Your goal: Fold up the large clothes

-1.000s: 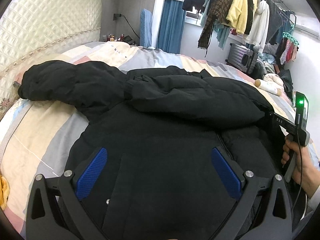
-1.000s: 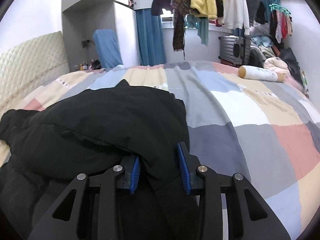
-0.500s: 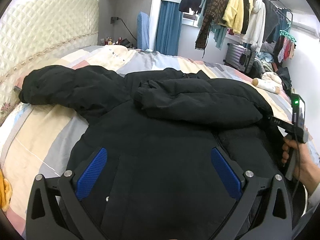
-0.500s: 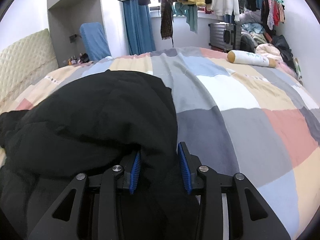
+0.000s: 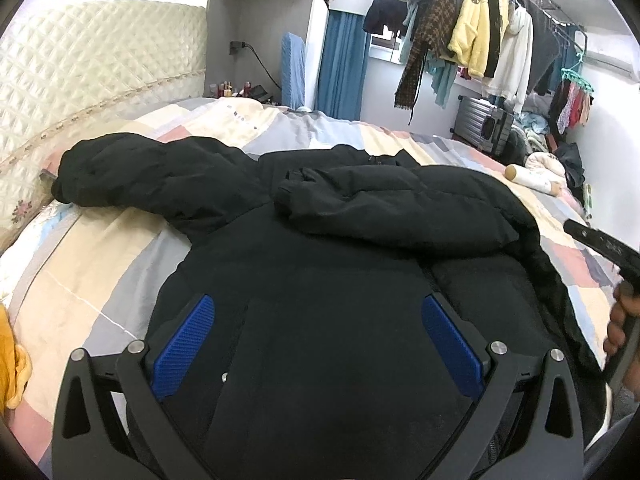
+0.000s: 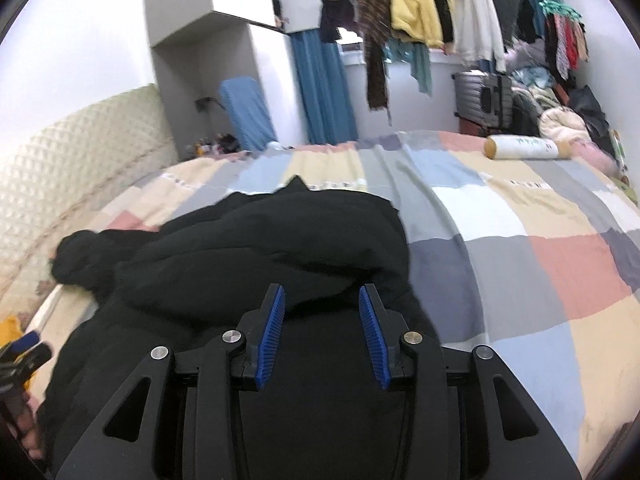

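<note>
A large black puffer jacket [image 5: 320, 264] lies on the bed. Its right sleeve [image 5: 400, 208] is folded across the chest and its left sleeve [image 5: 160, 172] stretches out toward the headboard. My left gripper [image 5: 320, 340] is wide open above the jacket's lower front and holds nothing. My right gripper [image 6: 322, 328] is open over the jacket [image 6: 256, 248] near its right edge, with nothing between its blue pads [image 6: 272, 332]. Its body and the holding hand show at the right edge of the left wrist view [image 5: 604, 244].
The bed has a patchwork cover [image 6: 520, 248] and a quilted cream headboard [image 5: 80, 80]. A yellow cloth [image 5: 8, 360] lies at the bed's left edge. A cylindrical pillow [image 6: 524, 148], a suitcase [image 6: 484, 100] and a rack of hanging clothes [image 5: 480, 40] stand beyond.
My right gripper has let go of the jacket's fold, opened and drawn back, turning its view left. My left gripper stays open above the jacket's lower front.
</note>
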Action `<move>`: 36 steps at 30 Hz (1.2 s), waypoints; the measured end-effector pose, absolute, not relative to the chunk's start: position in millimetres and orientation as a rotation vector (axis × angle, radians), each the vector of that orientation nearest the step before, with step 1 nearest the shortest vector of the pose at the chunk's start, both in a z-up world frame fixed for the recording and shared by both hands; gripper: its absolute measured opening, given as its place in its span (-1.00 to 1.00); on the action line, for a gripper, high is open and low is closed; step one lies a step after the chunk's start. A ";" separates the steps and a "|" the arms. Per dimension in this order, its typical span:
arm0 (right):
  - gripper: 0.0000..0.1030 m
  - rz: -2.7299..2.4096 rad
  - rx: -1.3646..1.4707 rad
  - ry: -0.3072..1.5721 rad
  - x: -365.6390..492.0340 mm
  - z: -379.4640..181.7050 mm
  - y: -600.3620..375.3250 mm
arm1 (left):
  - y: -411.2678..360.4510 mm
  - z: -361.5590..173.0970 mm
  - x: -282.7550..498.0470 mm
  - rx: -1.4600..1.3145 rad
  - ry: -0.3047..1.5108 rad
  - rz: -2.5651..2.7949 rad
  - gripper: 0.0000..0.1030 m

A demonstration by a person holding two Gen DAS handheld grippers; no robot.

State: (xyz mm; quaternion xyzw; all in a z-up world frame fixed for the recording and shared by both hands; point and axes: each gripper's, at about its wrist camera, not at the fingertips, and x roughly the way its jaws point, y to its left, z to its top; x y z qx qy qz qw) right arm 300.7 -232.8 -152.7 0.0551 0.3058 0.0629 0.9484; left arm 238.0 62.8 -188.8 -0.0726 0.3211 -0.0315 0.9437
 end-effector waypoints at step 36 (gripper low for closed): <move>0.67 0.236 0.152 0.519 146.3 -142.1 -196.0 | 237.5 -108.3 309.9 -0.355 0.657 0.049 1.00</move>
